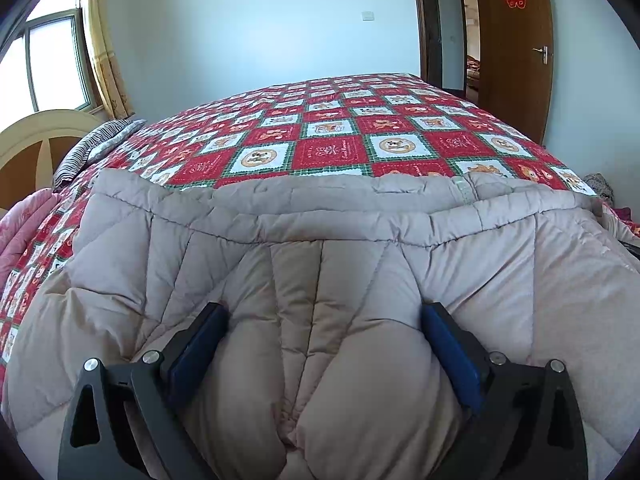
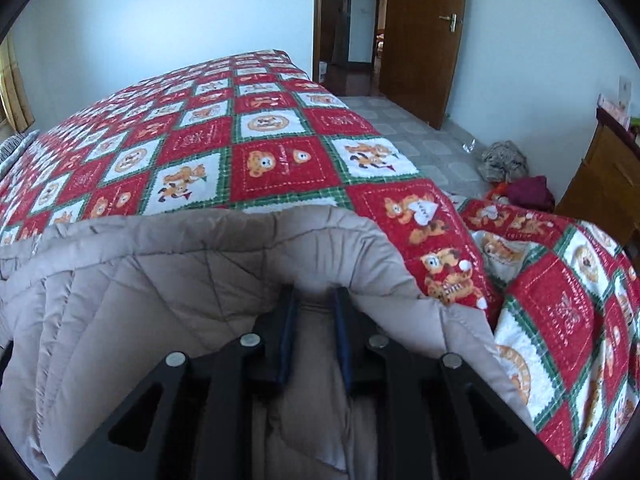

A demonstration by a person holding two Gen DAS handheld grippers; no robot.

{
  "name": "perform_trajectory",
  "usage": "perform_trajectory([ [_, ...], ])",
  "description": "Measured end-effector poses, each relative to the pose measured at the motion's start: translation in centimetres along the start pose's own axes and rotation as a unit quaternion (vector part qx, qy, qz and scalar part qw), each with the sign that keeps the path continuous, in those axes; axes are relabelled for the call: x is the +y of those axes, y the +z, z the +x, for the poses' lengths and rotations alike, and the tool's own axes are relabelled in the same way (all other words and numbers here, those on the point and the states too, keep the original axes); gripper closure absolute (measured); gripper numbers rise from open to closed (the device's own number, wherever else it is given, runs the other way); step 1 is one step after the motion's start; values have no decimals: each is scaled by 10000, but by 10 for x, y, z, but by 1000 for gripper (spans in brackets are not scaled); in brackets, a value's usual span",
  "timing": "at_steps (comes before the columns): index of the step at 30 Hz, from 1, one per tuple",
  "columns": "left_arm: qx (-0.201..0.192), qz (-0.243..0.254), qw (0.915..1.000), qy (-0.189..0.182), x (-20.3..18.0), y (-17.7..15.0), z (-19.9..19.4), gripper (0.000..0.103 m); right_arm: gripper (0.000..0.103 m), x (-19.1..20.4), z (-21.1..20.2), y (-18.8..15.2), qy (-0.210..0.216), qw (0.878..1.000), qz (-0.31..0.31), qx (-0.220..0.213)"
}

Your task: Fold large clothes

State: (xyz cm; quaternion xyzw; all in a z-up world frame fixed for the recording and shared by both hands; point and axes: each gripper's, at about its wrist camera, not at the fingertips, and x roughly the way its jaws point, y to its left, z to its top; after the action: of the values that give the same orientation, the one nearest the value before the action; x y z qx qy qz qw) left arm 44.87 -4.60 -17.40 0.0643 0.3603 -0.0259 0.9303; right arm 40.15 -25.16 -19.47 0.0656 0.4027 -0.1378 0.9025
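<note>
A large beige quilted coat (image 1: 320, 240) lies spread on the near part of a bed with a red, white and green bear-patterned cover (image 1: 328, 136). My left gripper (image 1: 324, 316) is open, its blue-padded fingers wide apart and resting on the coat's puffy surface. In the right wrist view the coat (image 2: 160, 272) has a curled edge near the bed's right side. My right gripper (image 2: 314, 300) is shut on a fold of the coat at that edge, fabric pinched between its pads.
A striped pillow (image 1: 92, 148) and a cream headboard (image 1: 44, 132) are at the far left. A pink blanket (image 1: 20, 224) lies at the left edge. An open wooden door (image 2: 420, 40), clothes on the tiled floor (image 2: 508, 168) and a wooden cabinet (image 2: 604, 176) are at the right.
</note>
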Motion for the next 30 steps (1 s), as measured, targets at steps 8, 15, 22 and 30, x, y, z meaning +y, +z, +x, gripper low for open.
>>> perform_trajectory([
  [8, 149, -54, 9967, -791, 40, -10, -45, 4, 75, -27, -85, -13, 670, 9956, 55, -647],
  [15, -226, -955, 9920, -795, 113, -68, -135, 4, 75, 36, -165, -78, 2109, 9720, -716, -750],
  [22, -413, -1696, 9836, -451, 164, -137, -178, 4, 76, 99, -120, -128, 2211, 9694, -1061, -91],
  [30, -197, -2920, 9421, -1634, 160, -176, -162, 4, 77, 102, -114, -132, 2118, 9708, -1117, -144],
])
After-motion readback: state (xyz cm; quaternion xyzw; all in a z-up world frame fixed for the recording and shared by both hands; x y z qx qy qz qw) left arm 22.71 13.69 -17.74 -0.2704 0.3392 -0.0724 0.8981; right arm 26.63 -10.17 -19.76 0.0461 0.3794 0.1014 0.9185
